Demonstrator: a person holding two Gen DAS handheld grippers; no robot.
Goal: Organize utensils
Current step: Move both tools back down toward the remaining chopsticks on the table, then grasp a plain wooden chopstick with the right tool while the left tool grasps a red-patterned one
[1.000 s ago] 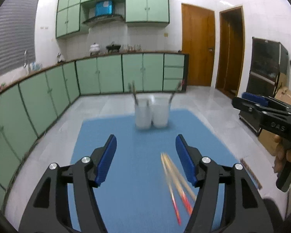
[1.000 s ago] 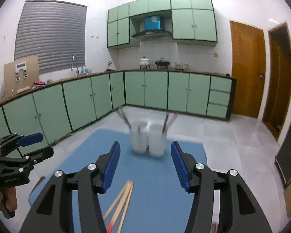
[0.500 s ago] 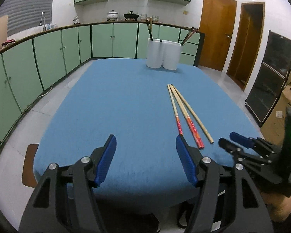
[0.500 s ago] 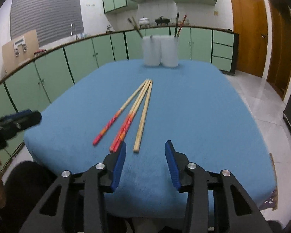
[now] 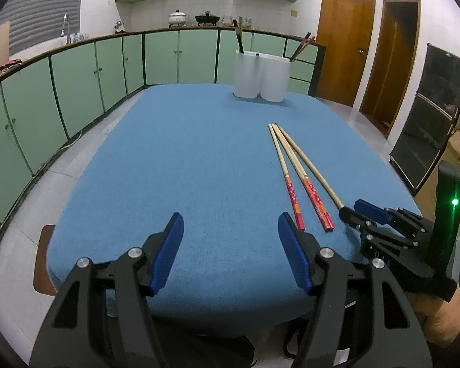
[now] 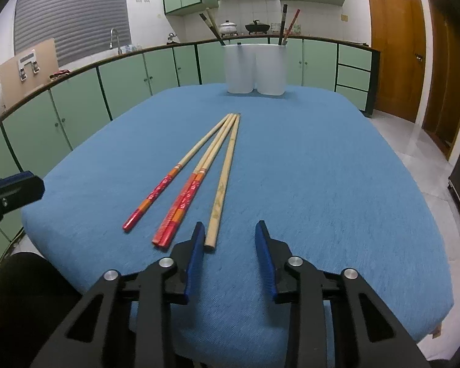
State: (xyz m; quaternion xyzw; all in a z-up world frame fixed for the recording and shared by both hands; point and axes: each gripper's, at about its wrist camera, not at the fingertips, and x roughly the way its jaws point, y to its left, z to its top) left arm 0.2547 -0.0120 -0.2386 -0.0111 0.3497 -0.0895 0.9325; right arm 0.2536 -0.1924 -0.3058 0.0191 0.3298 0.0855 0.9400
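Observation:
Several chopsticks lie together on the blue tablecloth [image 6: 322, 168]: red-ended chopsticks [image 6: 181, 202] [image 5: 294, 197] and a plain bamboo chopstick [image 6: 222, 184] [image 5: 309, 165]. A white two-cup holder [image 6: 254, 67] [image 5: 262, 75] stands at the far end with dark and red chopsticks in it. My right gripper [image 6: 230, 224] [image 5: 351, 211] sits low at the near edge. Its jaws are closing, and the plain chopstick's near end lies just inside the left finger, untouched by the pads. My left gripper [image 5: 228, 217] [image 6: 15, 184] is open to the left of the chopsticks, with nothing between its fingers.
Green kitchen cabinets [image 5: 76, 86] curve along the left and back walls. Two wooden doors [image 5: 346, 36] and a dark cabinet [image 5: 432, 116] stand to the right. A person's hand [image 5: 438, 316] holds the right gripper's handle. The table's near edge is right under both grippers.
Both grippers have come down from high above the table to its near edge, and the view has tipped up. The right gripper's jaws have narrowed beside the plain chopstick's end.

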